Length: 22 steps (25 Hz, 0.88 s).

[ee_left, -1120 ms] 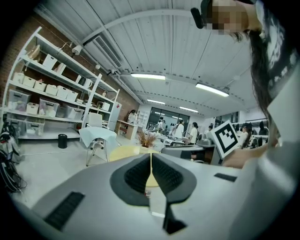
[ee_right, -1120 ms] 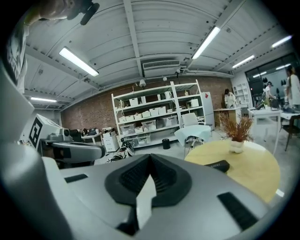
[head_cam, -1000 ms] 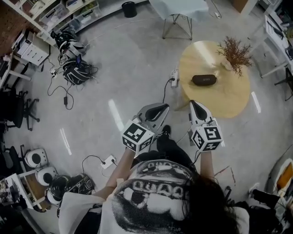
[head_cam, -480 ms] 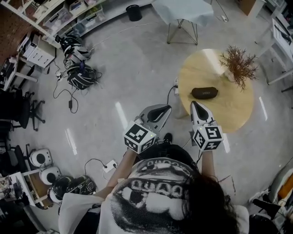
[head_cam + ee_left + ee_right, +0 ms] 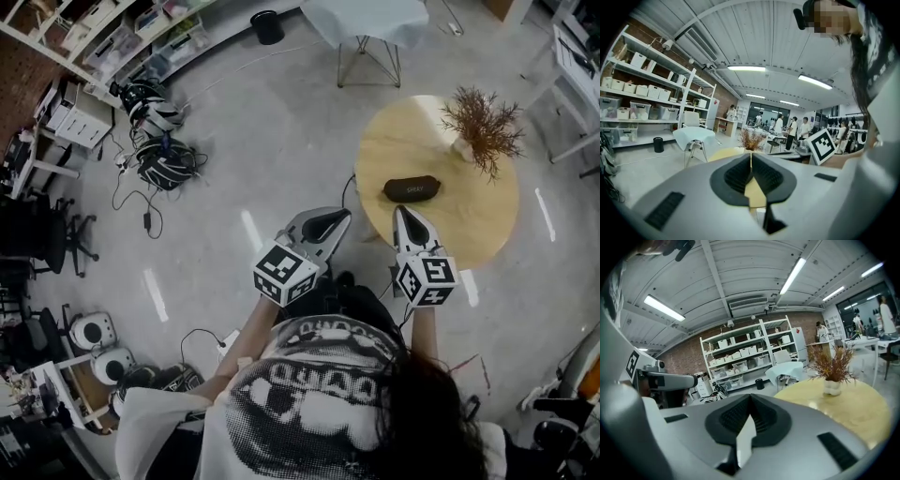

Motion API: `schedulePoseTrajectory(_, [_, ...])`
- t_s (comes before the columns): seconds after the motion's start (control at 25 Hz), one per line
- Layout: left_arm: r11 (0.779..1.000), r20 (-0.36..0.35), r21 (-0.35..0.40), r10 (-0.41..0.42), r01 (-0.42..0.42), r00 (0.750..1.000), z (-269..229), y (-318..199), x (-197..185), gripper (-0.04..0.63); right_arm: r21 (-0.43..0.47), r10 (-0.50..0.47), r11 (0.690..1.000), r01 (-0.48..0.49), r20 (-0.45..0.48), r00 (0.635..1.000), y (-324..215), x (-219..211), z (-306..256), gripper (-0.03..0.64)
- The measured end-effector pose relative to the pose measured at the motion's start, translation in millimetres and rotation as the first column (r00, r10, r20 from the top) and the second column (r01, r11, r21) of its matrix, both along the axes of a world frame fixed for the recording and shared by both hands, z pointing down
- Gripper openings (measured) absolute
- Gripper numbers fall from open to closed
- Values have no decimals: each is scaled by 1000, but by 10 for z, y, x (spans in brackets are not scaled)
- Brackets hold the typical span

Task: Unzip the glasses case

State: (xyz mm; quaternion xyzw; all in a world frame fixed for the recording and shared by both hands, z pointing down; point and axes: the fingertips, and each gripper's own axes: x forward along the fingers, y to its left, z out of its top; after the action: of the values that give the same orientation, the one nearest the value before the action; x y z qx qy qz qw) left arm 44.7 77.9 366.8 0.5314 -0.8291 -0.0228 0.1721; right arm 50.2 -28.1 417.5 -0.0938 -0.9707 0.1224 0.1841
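1. The dark glasses case (image 5: 412,188) lies flat on the round wooden table (image 5: 469,230), near a dried plant (image 5: 483,122) and apart from both grippers.
2. The right gripper (image 5: 403,214) reaches the table's near edge, its jaws pressed together on nothing.
3. The left gripper (image 5: 330,221) hovers over the floor beside it, its jaws likewise closed and empty.

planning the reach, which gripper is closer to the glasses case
Right. The right gripper sits just below the glasses case in the head view, at the table's near edge. The left gripper is off the table, further to the left.
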Motion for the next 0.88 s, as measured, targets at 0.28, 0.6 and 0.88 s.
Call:
schedulePoseTrajectory(0.28, [997, 10, -26, 71, -71, 997, 87, -282, -345, 17, -17, 110, 994, -110, -5, 994, -360, -110, 144, 0])
schedulePoseTrajectory(0.6, [976, 6, -17, 219, -219, 976, 221, -599, -789, 17, 4, 252, 968, -252, -20, 968, -608, -291, 256, 0])
schedulePoseTrajectory(0.88, [894, -10, -44, 445, -445, 895, 304, -985, -1406, 17, 9, 437, 900, -437, -39, 899, -899, -736, 260, 0])
